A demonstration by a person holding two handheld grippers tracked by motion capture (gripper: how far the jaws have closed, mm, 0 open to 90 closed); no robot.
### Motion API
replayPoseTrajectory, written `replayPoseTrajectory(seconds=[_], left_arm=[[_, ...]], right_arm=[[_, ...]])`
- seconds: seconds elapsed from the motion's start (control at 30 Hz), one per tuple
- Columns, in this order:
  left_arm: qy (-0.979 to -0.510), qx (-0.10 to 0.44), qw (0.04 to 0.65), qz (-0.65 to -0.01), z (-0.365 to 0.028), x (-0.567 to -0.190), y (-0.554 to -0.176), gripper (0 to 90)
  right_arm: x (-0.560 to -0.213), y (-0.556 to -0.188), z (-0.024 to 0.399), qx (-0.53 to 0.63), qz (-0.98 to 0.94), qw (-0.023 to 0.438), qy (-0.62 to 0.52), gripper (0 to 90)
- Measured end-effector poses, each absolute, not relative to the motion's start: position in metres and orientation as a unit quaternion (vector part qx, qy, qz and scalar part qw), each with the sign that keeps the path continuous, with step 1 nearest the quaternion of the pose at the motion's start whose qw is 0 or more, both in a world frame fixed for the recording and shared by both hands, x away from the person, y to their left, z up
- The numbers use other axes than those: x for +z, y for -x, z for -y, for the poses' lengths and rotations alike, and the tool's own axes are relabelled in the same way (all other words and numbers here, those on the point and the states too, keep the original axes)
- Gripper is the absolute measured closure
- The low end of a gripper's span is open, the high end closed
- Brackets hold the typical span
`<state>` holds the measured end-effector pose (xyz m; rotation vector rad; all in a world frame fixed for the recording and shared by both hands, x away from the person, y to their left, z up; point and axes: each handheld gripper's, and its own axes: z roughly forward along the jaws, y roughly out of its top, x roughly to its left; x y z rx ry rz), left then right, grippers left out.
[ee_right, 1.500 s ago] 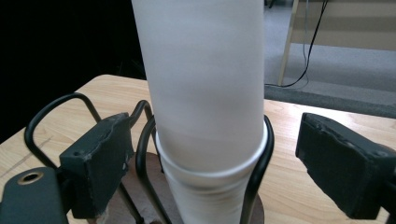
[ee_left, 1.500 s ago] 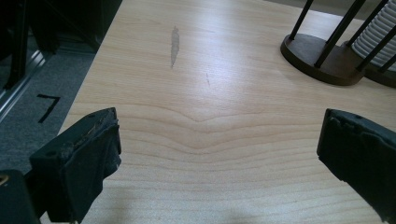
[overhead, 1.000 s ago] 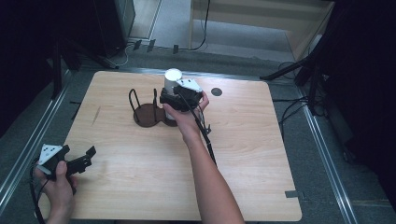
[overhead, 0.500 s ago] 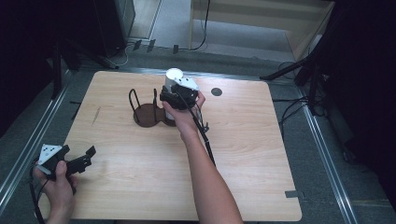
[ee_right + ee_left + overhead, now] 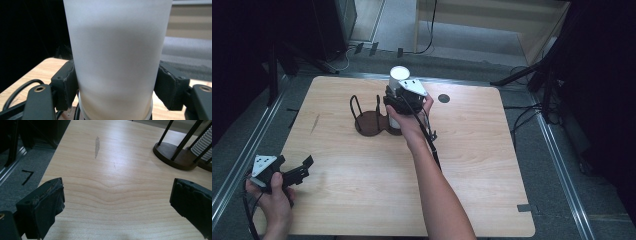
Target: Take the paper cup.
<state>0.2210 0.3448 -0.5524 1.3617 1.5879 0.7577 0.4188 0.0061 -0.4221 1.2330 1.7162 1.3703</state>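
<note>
Right hand-held gripper (image 5: 112,97) just closed on white cup (image 5: 117,57), pads clamping both sides low for an upright lift from rack (image 5: 372,122) mid-desk (image 5: 472,165). Left hand-held gripper (image 5: 117,202) wide, empty, parked clear at near-left corner.

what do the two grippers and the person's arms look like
Both are black handheld tools. The left gripper and the right gripper each carry a pale grey three-cornered plate on top with small dark dots. The jaws are blocky black pieces with worn, scuffed pads, and brass-coloured screw holes show near the base of the right one. A black cable trails from the right gripper. The forearms are bare, no sleeves.
</note>
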Motion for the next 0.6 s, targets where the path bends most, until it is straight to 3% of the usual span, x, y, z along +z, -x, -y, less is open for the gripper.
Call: replayPoseTrajectory(seconds=[0.6], left_arm=[[-0.556, 0.295, 0.445, -0.636, -0.344, -0.553, -0.224, 0.0]], right_arm=[[-0.384, -0.403, 0.000, 0.551, -0.635, 0.324, -0.434, 28.2]])
